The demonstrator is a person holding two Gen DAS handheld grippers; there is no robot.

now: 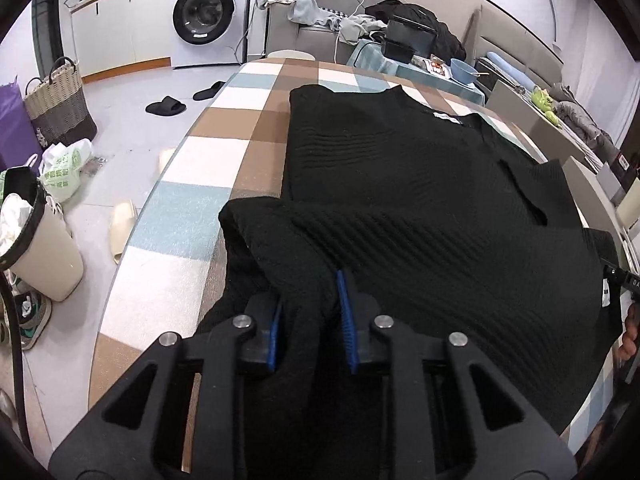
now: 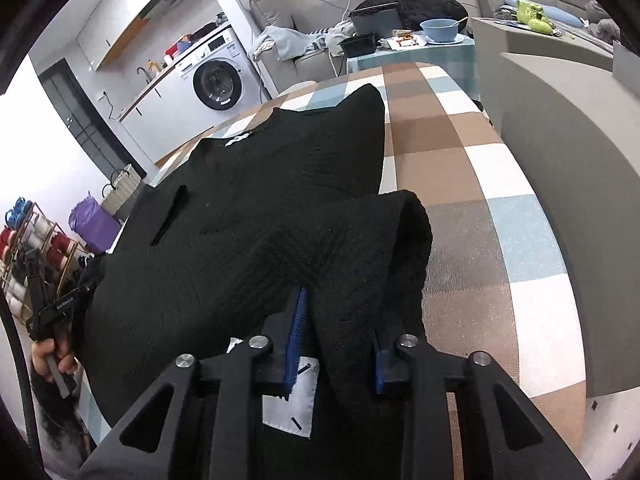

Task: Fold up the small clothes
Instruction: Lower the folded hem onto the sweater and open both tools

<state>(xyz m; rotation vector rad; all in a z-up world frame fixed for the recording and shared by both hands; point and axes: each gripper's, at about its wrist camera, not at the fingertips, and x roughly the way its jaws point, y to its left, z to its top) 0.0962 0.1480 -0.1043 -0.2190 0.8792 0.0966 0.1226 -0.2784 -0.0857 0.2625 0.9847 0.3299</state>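
Tilting down, both grippers (image 1: pixel 312 320) (image 2: pixel 338 340) pinching sweater (image 1: pixel 400 168)

The black garment (image 1: pixel 420 200) I am handling is a ribbed knit cloth, matt and slightly fuzzy, with a smooth white fabric label (image 2: pixel 294 404) sewn in. My left gripper (image 1: pixel 310 320) is matt black plastic with bright metal pins and ridged blue rubbery pads (image 1: pixel 346 320). The table (image 1: pixel 192 184) wears a glossy, faintly textured checked cover. A woven wicker basket (image 1: pixel 60 100) stands on the smooth floor.
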